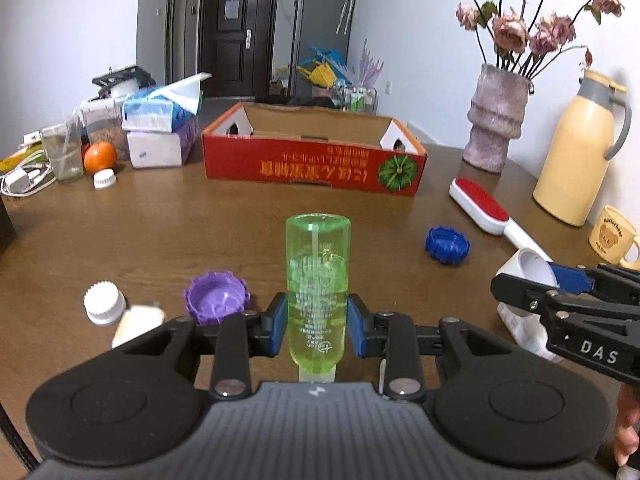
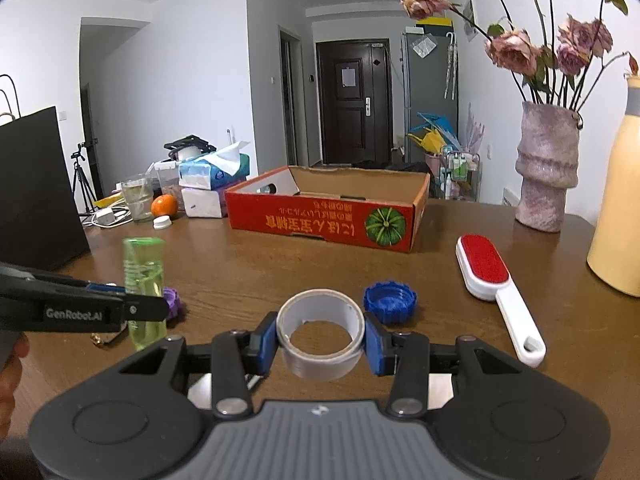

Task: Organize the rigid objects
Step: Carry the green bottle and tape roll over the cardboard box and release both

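Above the wooden table, left gripper pinches a green bottle; right gripper clamps a tape roll.

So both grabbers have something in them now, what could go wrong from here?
Three things, as guesses. The green bottle is smooth and round, and the left gripper pinches it only on two narrow sides, so it might twist or slip. The right gripper squeezes the tape roll across its hollow ring, which could flex and pop free. Both are likely bound for the red cardboard box, so the two grippers could bump each other there.
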`<state>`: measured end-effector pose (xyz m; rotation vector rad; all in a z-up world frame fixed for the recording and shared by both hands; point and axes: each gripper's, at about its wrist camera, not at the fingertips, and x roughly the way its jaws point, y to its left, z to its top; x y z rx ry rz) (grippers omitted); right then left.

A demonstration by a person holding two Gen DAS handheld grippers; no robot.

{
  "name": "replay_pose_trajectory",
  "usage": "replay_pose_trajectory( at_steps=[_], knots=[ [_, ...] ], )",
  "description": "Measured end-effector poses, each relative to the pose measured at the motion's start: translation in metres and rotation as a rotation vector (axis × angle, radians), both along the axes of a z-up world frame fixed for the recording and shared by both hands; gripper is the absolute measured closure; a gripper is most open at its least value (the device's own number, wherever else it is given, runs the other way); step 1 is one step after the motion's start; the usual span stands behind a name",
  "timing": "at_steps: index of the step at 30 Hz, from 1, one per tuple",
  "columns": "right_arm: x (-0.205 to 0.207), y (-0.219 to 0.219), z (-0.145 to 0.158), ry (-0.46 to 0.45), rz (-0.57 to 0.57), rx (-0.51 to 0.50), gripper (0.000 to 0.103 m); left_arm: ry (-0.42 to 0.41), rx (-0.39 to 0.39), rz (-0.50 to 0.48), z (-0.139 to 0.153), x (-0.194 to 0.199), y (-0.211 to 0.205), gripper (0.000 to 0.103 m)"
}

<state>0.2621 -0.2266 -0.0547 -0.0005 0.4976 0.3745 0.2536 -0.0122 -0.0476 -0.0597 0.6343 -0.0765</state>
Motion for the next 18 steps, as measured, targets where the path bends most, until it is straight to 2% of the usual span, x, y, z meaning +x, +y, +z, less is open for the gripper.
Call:
replay_pose_trajectory(
  at_steps=[9, 18],
  knots=[
    [0.012, 0.010, 0.017, -0.027, -0.004, -0.016, 0.060, -0.049, 0.002, 0.002, 0.024, 0.008, 0.006, 0.071],
    [0.039, 0.017, 0.029, -0.012, -0.019, -0.008, 0.060, -0.079, 0.006, -0.008, 0.044, 0.028, 0.008, 0.071]
  ],
)
